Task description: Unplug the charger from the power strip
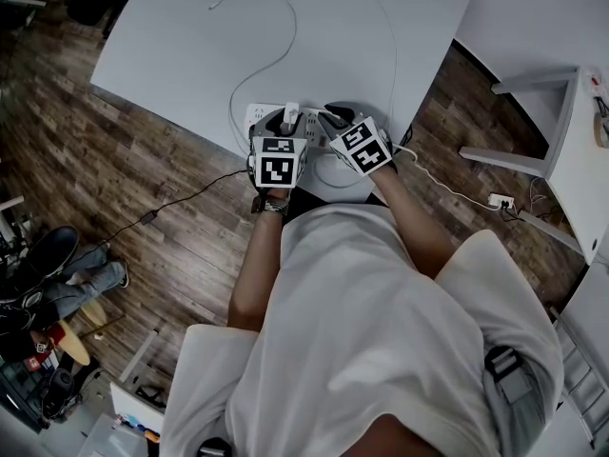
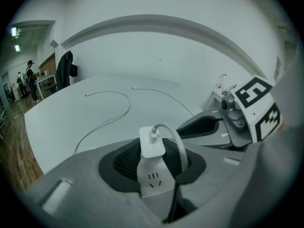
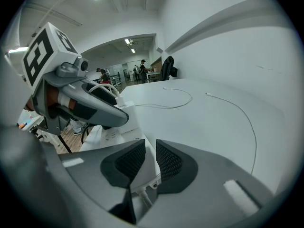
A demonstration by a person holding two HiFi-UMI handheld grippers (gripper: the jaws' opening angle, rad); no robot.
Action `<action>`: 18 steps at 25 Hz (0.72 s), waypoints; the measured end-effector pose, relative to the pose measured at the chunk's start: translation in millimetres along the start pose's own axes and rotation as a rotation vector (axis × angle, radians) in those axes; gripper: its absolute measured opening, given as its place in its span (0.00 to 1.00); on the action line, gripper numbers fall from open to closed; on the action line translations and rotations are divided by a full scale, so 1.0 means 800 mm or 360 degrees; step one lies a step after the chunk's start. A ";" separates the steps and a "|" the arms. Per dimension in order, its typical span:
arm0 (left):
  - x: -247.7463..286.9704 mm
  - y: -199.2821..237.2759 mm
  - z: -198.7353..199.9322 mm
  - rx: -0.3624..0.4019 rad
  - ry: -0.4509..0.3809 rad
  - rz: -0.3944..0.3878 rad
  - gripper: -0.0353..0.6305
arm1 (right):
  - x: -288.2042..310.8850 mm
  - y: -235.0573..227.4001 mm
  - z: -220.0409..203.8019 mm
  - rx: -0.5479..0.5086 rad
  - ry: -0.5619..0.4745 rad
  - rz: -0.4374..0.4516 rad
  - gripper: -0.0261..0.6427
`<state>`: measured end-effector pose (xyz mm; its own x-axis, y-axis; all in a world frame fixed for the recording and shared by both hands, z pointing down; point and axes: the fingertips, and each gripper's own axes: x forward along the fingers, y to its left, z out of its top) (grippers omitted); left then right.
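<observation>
Both grippers are held at the smooth white table's [image 1: 190, 55] near edge. The left gripper's [image 2: 154, 147] ribbed black pads are closed on the boxy white charger [image 2: 152, 141] – plugged into the matte power strip [image 3: 111, 133] – while the right gripper's [image 3: 151, 149] pads are pinched, apparently, on its corded end.

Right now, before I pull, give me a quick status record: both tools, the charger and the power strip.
left tool: shut on charger, a pad on each side of it
right tool: shut on power strip, at its cord end
charger: plugged into the strip, cable looping from its top
power strip: on the white table, by its near edge
task: charger not yet out
</observation>
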<state>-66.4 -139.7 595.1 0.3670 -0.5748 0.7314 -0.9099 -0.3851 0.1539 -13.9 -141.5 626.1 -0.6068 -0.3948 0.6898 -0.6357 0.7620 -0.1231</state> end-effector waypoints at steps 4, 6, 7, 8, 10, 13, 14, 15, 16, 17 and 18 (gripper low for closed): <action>0.002 -0.002 0.000 0.0091 0.0024 0.0048 0.28 | 0.000 -0.001 -0.001 -0.0002 0.0005 0.0007 0.14; 0.005 -0.005 0.001 0.0142 0.0036 0.0055 0.28 | -0.001 -0.002 0.000 -0.0002 0.0011 0.0003 0.14; 0.005 -0.005 0.001 0.0159 0.0044 0.0058 0.28 | -0.001 -0.002 0.000 -0.0001 0.0010 0.0000 0.14; 0.004 -0.005 0.000 0.0168 0.0050 0.0064 0.28 | -0.001 -0.002 0.001 -0.0001 0.0003 -0.0001 0.14; 0.002 -0.004 -0.001 0.0177 0.0062 0.0080 0.28 | 0.000 0.000 0.004 -0.0004 -0.0015 -0.0003 0.14; 0.003 -0.004 -0.001 0.0180 0.0083 0.0102 0.28 | 0.001 0.000 0.005 -0.0012 -0.0023 -0.0007 0.14; 0.004 -0.004 -0.001 0.0175 0.0088 0.0105 0.28 | 0.001 0.000 0.004 -0.0010 -0.0015 -0.0007 0.14; 0.005 -0.004 -0.001 0.0167 0.0090 0.0104 0.28 | 0.001 -0.001 0.003 -0.0010 -0.0014 -0.0006 0.14; 0.005 -0.004 -0.001 0.0154 0.0089 0.0100 0.28 | 0.001 -0.001 0.002 -0.0011 -0.0014 -0.0005 0.14; 0.005 -0.004 -0.001 0.0136 0.0084 0.0095 0.28 | 0.001 -0.001 0.002 -0.0012 -0.0010 -0.0005 0.14; 0.004 -0.003 -0.001 0.0114 0.0077 0.0089 0.28 | 0.000 -0.001 0.001 -0.0011 -0.0004 -0.0007 0.14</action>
<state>-63.4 -140.0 597.6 0.3049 -0.5620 0.7689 -0.9119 -0.4051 0.0655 -14.1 -142.4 625.8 -0.6054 -0.3992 0.6886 -0.6350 0.7638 -0.1154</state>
